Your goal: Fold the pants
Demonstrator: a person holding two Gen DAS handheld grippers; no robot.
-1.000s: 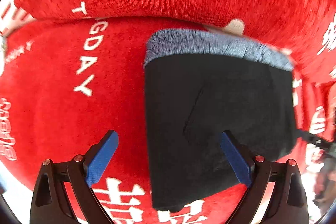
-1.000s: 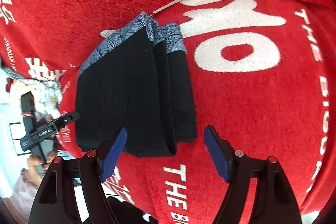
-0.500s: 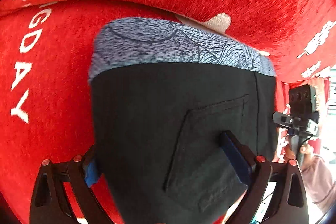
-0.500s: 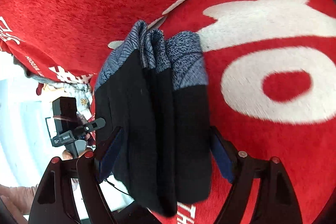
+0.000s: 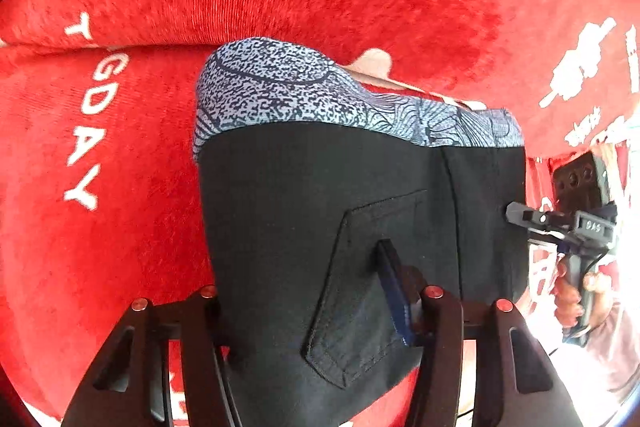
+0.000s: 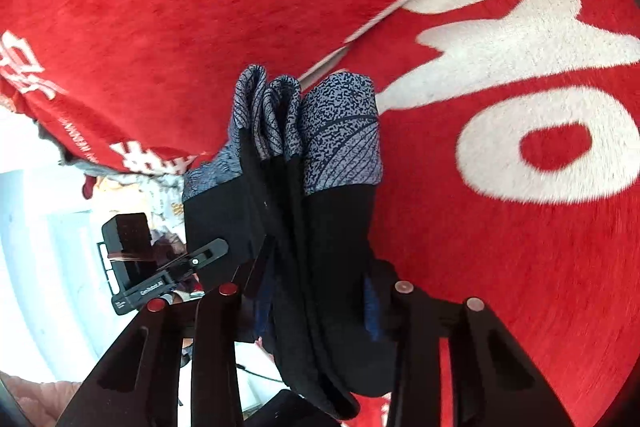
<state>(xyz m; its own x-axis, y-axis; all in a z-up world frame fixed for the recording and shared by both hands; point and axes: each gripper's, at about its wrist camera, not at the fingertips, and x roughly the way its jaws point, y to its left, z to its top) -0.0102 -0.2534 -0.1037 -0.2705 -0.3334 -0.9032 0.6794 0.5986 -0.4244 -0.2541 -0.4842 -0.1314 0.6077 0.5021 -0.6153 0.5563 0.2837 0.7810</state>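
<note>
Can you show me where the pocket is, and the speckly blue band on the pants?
Pocket [image 5: 372, 291]: left wrist view, on its flat black front.
Speckly blue band [image 5: 280, 95]: left wrist view, on the middle of the patterned strip.

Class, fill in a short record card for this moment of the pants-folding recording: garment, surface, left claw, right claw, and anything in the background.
garment: folded black pants with a patterned blue-grey waistband; a back pocket faces the left camera
surface: red cloth with white lettering
left claw: left claw closing, pants between its fingers
right claw: right claw closing, the folded stack between its fingers
background: a hand on the other handle, at the right edge of the left view
</note>
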